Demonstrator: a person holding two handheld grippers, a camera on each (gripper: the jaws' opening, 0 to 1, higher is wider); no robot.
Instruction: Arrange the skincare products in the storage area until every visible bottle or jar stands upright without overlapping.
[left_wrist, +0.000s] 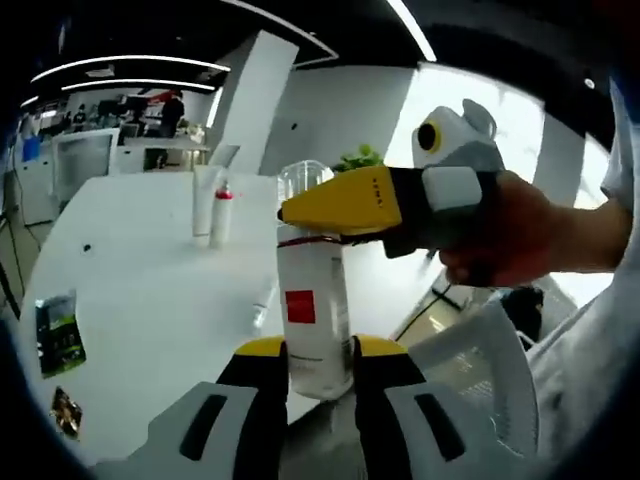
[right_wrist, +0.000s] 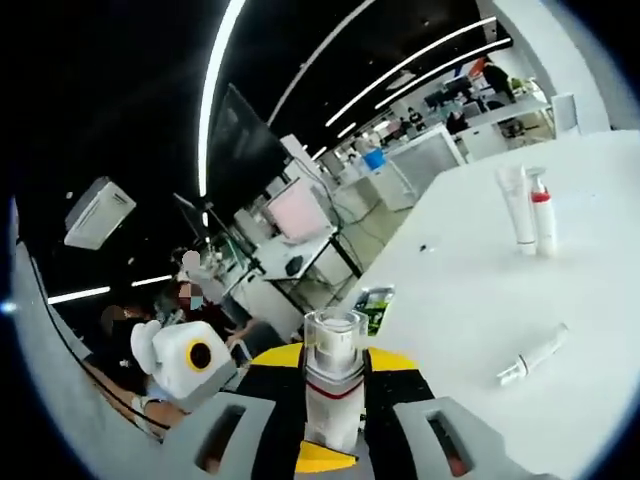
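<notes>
One big white desk (left_wrist: 150, 260) holds most of the things. One white bottle with a red square label (left_wrist: 312, 320) is held up near the desk's edge, above a white mesh chair (left_wrist: 480, 350). The left gripper (left_wrist: 318, 372) has its two yellow-tipped jaws closed on the lower part of this bottle, one jaw on each side. The right gripper (left_wrist: 300, 208) comes in from the right in the left gripper view, held by a hand (left_wrist: 520, 235), and its yellow jaws pinch the bottle's neck, just under the clear cap (left_wrist: 303, 182). In the right gripper view the same clear cap (right_wrist: 335, 335) stands between the right gripper's (right_wrist: 335, 372) own jaws, which are closed on the neck with a thin red band. Farther back on the desk stand two upright things close together: one white tube (left_wrist: 204, 205) and one small bottle with a red collar (left_wrist: 222, 212). The right gripper view shows the same pair, tube (right_wrist: 515, 205) and small bottle (right_wrist: 543, 212). One thin white tube (left_wrist: 263, 303) lies flat on the desk, well apart from the pair. Two small packets lie near the desk's left edge: one green packet (left_wrist: 58, 332) and one smaller shiny packet (left_wrist: 66, 410).
</notes>
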